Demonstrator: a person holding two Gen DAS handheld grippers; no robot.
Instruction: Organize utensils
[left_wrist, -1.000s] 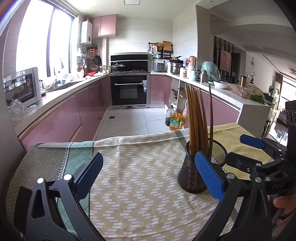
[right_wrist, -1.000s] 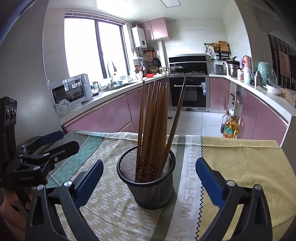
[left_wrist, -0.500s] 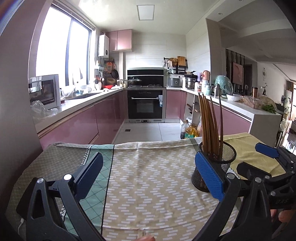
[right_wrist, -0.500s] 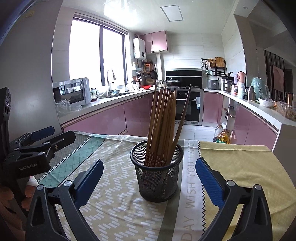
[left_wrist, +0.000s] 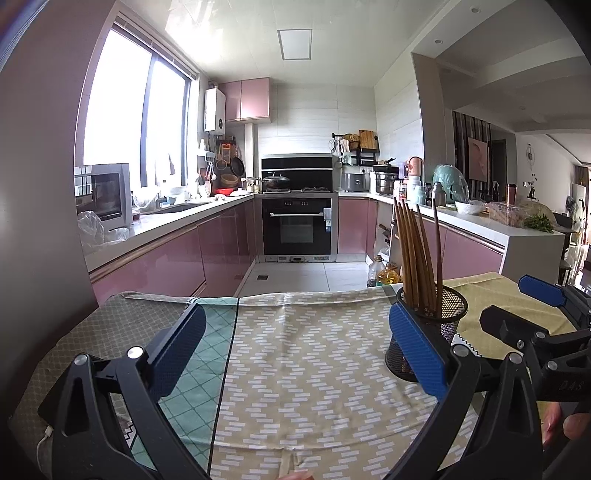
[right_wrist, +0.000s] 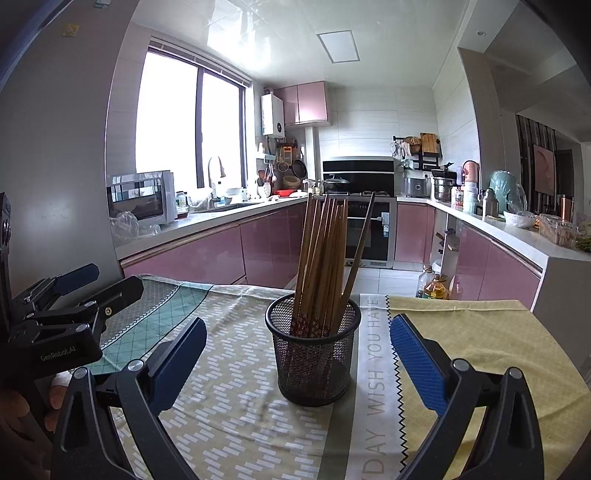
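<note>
The right tool (right_wrist: 297, 354), with its two blue-padded black fingers spread wide, is held low over the tabletop (right_wrist: 480, 343) and grips nothing. Directly between and just ahead of its fingers stands the round black wire-mesh holder (right_wrist: 314, 350), upright on the patterned beige, green and yellow tablecloth (right_wrist: 236, 417). The left tool (left_wrist: 295, 350) is likewise spread wide and empty, and the holder (left_wrist: 430, 325) is seen partly behind its right finger. The left tool's black frame is also seen at the left edge of the right wrist view.

A bundle of long brown wooden chopsticks (right_wrist: 325, 258) stands in the holder, leaning mostly to one side, with one stick tilted apart from the rest. The sticks are judged to be light, stiff and smooth, so a single one could slip or pivot between the pads; a hold across the upper shafts, well above the rim, is likely best. The mesh holder is judged light and easily tipped, and it would be better taken around its wall.
</note>
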